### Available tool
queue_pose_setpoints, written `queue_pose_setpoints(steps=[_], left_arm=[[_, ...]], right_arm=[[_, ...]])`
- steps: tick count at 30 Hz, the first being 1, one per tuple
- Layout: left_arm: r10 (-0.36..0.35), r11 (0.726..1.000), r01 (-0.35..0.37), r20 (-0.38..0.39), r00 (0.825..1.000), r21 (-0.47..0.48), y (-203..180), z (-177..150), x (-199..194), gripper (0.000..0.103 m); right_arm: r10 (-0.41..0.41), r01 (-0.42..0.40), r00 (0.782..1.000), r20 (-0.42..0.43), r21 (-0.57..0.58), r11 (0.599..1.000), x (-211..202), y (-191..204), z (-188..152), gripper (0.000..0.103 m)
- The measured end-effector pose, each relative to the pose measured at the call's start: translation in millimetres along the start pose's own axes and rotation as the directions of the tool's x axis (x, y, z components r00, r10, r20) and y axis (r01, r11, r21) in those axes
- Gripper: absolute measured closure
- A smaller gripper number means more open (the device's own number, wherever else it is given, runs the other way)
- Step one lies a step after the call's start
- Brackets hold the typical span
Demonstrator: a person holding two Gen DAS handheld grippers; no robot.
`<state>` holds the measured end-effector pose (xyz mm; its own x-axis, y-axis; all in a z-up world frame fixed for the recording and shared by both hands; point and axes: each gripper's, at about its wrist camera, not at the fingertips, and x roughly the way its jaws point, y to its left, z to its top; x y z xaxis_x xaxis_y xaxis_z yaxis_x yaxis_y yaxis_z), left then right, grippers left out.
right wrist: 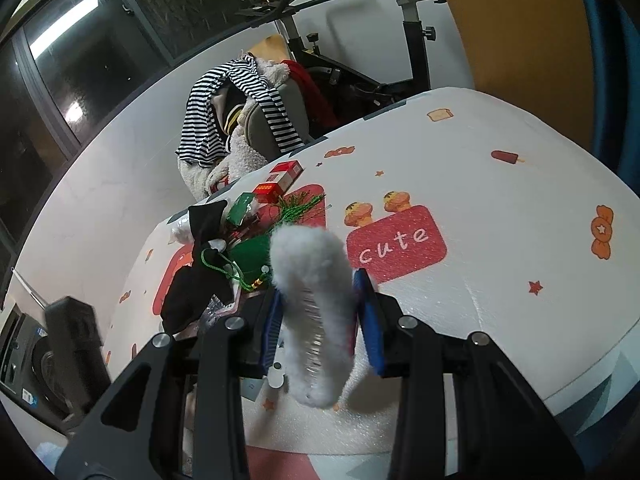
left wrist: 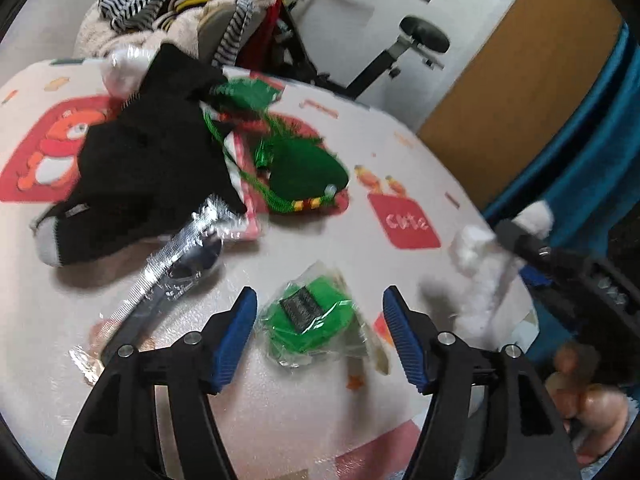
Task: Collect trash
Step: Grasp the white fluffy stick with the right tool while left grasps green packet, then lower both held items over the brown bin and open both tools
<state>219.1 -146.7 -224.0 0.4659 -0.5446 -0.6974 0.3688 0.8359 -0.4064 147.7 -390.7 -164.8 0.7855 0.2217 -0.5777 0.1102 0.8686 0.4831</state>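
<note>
Your left gripper [left wrist: 318, 334] hangs spread over the green wrapper [left wrist: 310, 320] on the table [left wrist: 400, 152], pads clear of it on both sides. Come straight down, centre the crinkly plastic, then squeeze; mind the wrapped spoon [left wrist: 176, 276] just beside it. Your right gripper [right wrist: 320, 320] is clamped on a fluffy white piece [right wrist: 310, 276].

At lower centre our right tool [right wrist: 320, 316] grips a fluffy white wad [right wrist: 310, 280]; left of it, a black sock [right wrist: 196, 288] lies on the tabletop [right wrist: 500, 220].
</note>
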Motion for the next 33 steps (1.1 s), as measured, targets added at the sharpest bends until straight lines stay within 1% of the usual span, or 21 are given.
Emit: queue_pose_setpoints(steps=[1, 2, 3, 6, 8, 12, 16, 19, 22, 25, 28, 30, 33], left_arm=[[-0.002, 1.0, 0.002, 0.005, 1.0, -0.007, 3, -1, -1, 0.059], [-0.014, 1.0, 0.014, 0.009, 1.0, -0.01, 3, -2, -3, 0.064], [-0.035, 0.999, 0.035, 0.012, 0.999, -0.013, 5, -3, -7, 0.067], [-0.041, 0.999, 0.041, 0.039, 0.998, 0.007, 3, -7, -23, 0.069], [-0.05, 0.999, 0.049, 0.06, 0.997, 0.011, 4, -10, -40, 0.07], [-0.045, 0.999, 0.043, 0.1, 0.994, 0.018, 4, -14, -75, 0.07], [-0.043, 0.999, 0.038, 0.159, 0.986, 0.033, 4, -20, -117, 0.07], [-0.036, 0.999, 0.031, 0.193, 0.98, 0.032, 9, -31, -151, 0.07], [-0.026, 1.0, 0.023, 0.218, 0.976, 0.016, 17, -44, -179, 0.07], [-0.016, 1.0, 0.021, 0.235, 0.972, -0.019, 28, -63, -206, 0.07], [0.002, 0.999, 0.007, 0.244, 0.97, -0.038, 34, -78, -225, 0.07], [0.009, 0.999, 0.002, 0.246, 0.969, -0.044, 35, -89, -234, 0.07], [0.011, 0.999, 0.0, 0.242, 0.97, -0.048, 34, -101, -242, 0.07]], right_arm=[[0.001, -0.001, 1.0, -0.002, -0.001, 1.0, -1, 1, 0, 0.066], [0.004, -0.004, 1.0, -0.003, -0.003, 1.0, -2, 1, 0, 0.066], [0.007, -0.007, 1.0, -0.004, -0.006, 1.0, -4, 2, 0, 0.066], [0.017, -0.017, 1.0, -0.007, -0.03, 0.999, -9, 8, -3, 0.066], [0.026, -0.026, 1.0, -0.01, -0.043, 0.999, -13, 12, -6, 0.066], [0.062, -0.063, 0.998, -0.018, -0.058, 0.996, -22, 24, -14, 0.066], [0.091, -0.094, 0.995, -0.034, -0.095, 0.991, -30, 41, -25, 0.066], [0.112, -0.119, 0.992, -0.057, -0.124, 0.985, -36, 55, -36, 0.066], [0.13, -0.141, 0.988, -0.084, -0.15, 0.979, -42, 69, -51, 0.066], [0.151, -0.173, 0.98, -0.132, -0.175, 0.969, -47, 82, -71, 0.066], [0.164, -0.196, 0.971, -0.177, -0.183, 0.963, -50, 93, -89, 0.066], [0.171, -0.213, 0.96, -0.22, -0.183, 0.96, -50, 100, -103, 0.066], [0.157, -0.213, 0.949, -0.275, -0.187, 0.959, -48, 108, -123, 0.066]])
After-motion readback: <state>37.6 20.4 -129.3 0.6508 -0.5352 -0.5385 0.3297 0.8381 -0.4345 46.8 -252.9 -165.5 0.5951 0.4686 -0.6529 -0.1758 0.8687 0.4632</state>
